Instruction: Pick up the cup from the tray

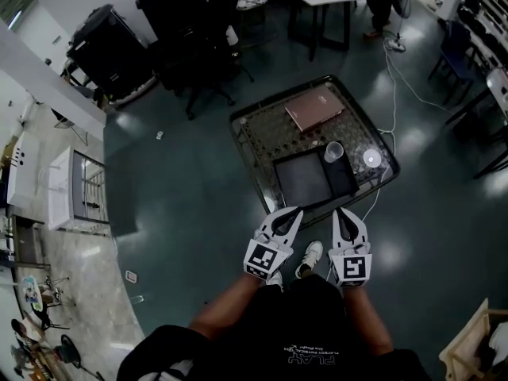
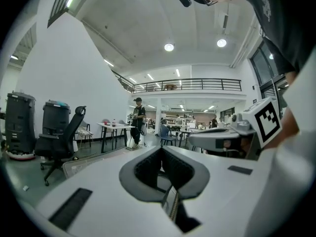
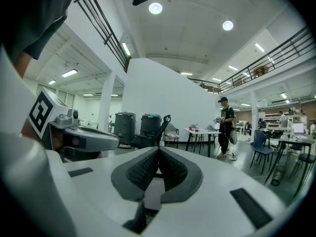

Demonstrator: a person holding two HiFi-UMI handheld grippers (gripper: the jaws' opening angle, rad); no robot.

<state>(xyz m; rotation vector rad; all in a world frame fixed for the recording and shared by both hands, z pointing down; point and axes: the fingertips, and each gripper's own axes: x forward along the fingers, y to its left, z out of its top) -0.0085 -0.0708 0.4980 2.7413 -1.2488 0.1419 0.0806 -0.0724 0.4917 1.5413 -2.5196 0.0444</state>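
Cup (image 1: 334, 151) stands upright at the far right corner of the tray (image 1: 302, 182). It looks light, thin-walled and open-topped, so probably easy to tip or crush: I'd pinch the wall just under the rim, gently. Count: one low surface (image 1: 262, 137), one tray, one flat brown slab (image 1: 313, 108), one cup, one small white round thing (image 1: 371, 159). Two tools, left (image 1: 287, 213) and right (image 1: 347, 213), both closed tip to tip and empty, at the surface's near edge, short of the cup.
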